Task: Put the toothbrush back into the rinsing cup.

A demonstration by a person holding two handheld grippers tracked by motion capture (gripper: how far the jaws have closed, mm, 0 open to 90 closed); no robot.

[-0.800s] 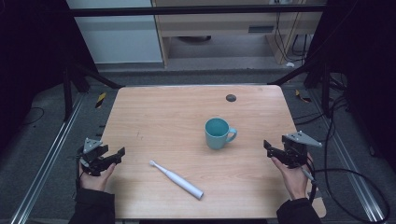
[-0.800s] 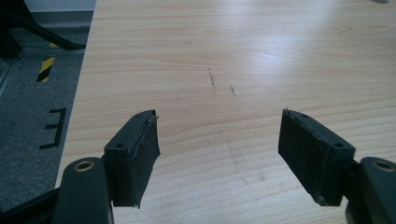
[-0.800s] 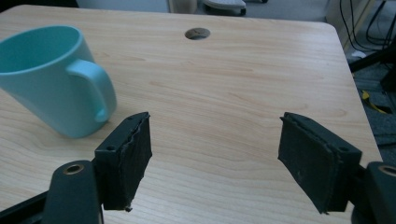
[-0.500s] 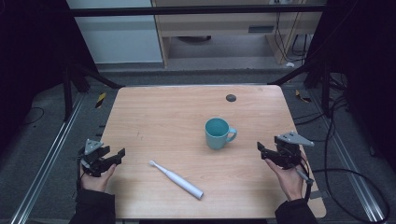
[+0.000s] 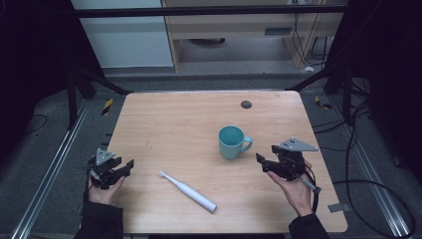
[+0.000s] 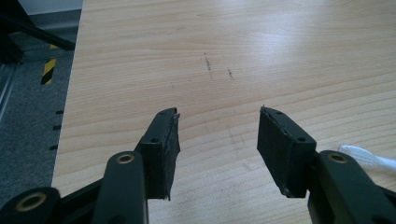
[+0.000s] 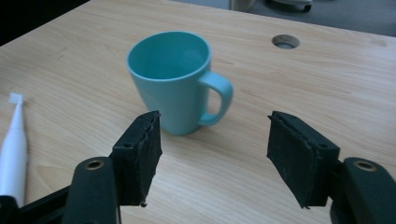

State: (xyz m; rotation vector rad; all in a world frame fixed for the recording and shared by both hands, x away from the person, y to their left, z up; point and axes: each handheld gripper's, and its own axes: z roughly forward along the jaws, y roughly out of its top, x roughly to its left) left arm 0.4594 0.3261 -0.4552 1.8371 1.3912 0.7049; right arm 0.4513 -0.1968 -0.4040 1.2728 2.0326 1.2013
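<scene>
A teal mug [image 5: 232, 141] [image 7: 173, 79] stands upright near the middle of the wooden table [image 5: 179, 114], its handle pointing right. A white electric toothbrush [image 5: 188, 191] [image 7: 13, 144] lies flat in front of it, head toward the far left. My right gripper [image 5: 262, 162] [image 7: 212, 156] is open, just right of the mug and aimed at its handle side, nothing between its pads. At the table's left edge my left gripper [image 5: 127, 168] [image 6: 218, 149] is open over bare wood, with a bit of the toothbrush [image 6: 369, 156] at the right of its view.
A dark round cable hole [image 5: 246, 104] [image 7: 285, 41] sits near the table's far edge. Metal frame rails [image 5: 47, 174] run along both sides of the table, with cables on the floor to the right [image 5: 358, 139].
My right gripper has moved left, closer to the mug. The left gripper has stayed almost in place at the left edge.
</scene>
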